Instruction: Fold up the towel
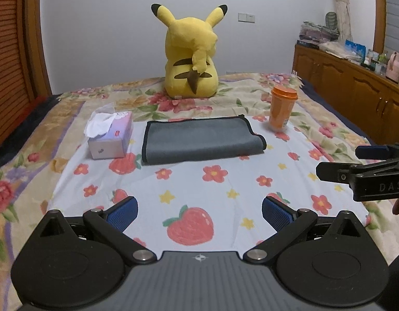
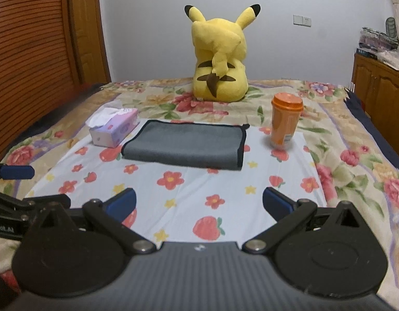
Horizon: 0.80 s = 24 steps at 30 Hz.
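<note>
A grey towel point(image 1: 199, 140) with black trim lies folded flat on the flowered sheet, between a tissue box and an orange cup; it also shows in the right wrist view point(image 2: 186, 146). My left gripper point(image 1: 199, 211) is open and empty, held back from the towel over the sheet. My right gripper point(image 2: 199, 202) is open and empty too, likewise short of the towel. The right gripper's fingers point(image 1: 337, 173) show at the right edge of the left wrist view, and the left gripper's fingers point(image 2: 16, 172) show at the left edge of the right wrist view.
A tissue box point(image 1: 110, 136) stands left of the towel and an orange lidded cup point(image 1: 281, 108) right of it. A yellow plush toy point(image 1: 191, 57) sits behind. A wooden cabinet point(image 1: 355, 90) runs along the right of the bed, a slatted wooden door point(image 2: 31, 51) on the left.
</note>
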Each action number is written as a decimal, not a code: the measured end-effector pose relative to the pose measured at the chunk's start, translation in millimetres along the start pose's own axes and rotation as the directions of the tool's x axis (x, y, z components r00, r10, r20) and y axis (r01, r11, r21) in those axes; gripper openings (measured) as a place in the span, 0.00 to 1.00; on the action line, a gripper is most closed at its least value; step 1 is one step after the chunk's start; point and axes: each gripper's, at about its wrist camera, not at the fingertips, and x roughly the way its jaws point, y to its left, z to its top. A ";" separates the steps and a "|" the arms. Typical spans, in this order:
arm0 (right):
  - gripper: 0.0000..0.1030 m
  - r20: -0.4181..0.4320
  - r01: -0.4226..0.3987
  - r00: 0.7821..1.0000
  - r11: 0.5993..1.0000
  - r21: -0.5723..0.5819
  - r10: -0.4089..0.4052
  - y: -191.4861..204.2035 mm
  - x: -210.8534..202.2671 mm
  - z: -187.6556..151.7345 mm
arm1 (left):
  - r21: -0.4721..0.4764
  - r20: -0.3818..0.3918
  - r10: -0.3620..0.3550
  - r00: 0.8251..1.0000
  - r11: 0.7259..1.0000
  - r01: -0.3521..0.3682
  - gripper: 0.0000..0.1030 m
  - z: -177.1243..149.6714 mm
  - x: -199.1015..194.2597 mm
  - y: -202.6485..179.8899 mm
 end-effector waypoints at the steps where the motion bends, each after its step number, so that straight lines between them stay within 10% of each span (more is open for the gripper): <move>1: 1.00 0.003 -0.003 1.000 1.000 0.005 0.003 0.0 -1.4 -2.3 | -0.002 -0.002 0.002 1.000 1.000 -0.002 1.00 -2.1 -1.2 0.0; 24: 1.00 -0.019 0.042 0.999 0.999 0.024 -0.041 -1.2 4.9 -41.5 | -0.062 0.001 0.040 0.999 0.997 -0.040 1.00 -41.8 -0.5 9.1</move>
